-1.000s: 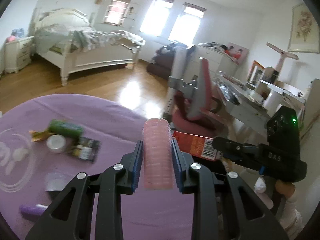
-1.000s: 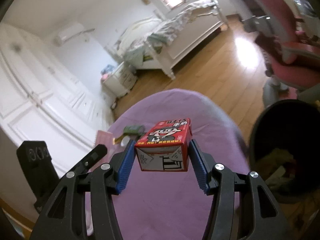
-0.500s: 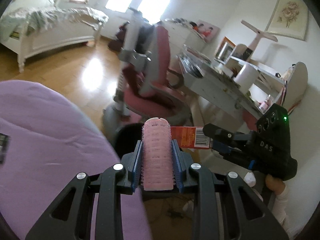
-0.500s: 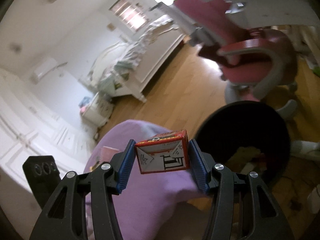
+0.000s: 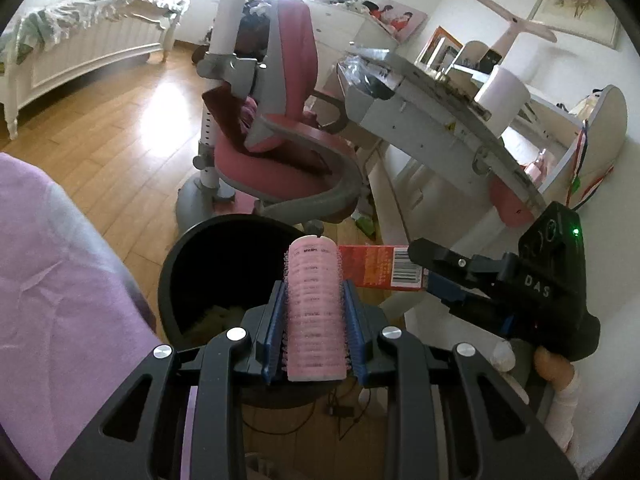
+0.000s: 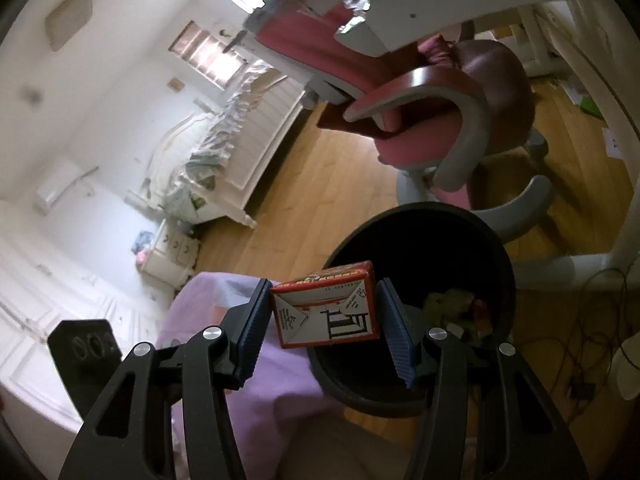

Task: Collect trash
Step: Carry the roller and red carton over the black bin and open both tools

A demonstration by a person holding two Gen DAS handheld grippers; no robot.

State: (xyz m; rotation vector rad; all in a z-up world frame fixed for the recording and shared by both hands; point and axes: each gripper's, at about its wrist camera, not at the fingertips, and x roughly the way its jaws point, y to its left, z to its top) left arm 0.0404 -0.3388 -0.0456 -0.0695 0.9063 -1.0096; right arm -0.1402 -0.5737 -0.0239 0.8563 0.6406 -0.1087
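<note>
My left gripper [image 5: 314, 312] is shut on a pink hair roller [image 5: 315, 312] and holds it above the near rim of a black trash bin [image 5: 188, 256]. My right gripper [image 6: 326, 320] has its jaws spread wider than the red carton [image 6: 326, 308], which hangs tilted between them with a gap on its right side, above the bin [image 6: 420, 220]. The carton [image 5: 380, 266] and the right gripper [image 5: 440, 268] also show in the left wrist view, right of the roller. Trash lies inside the bin.
A purple-covered table [image 5: 48, 280] borders the bin on the left. A pink and grey chair [image 5: 280, 148] stands behind the bin, a white desk [image 5: 420, 120] to its right. Cables [image 6: 592, 320] lie on the wooden floor. A white bed [image 5: 80, 40] is far back.
Both grippers swung right from over the table to above the bin. The right gripper's jaws have spread, and the carton now sits loose and tilted between them.
</note>
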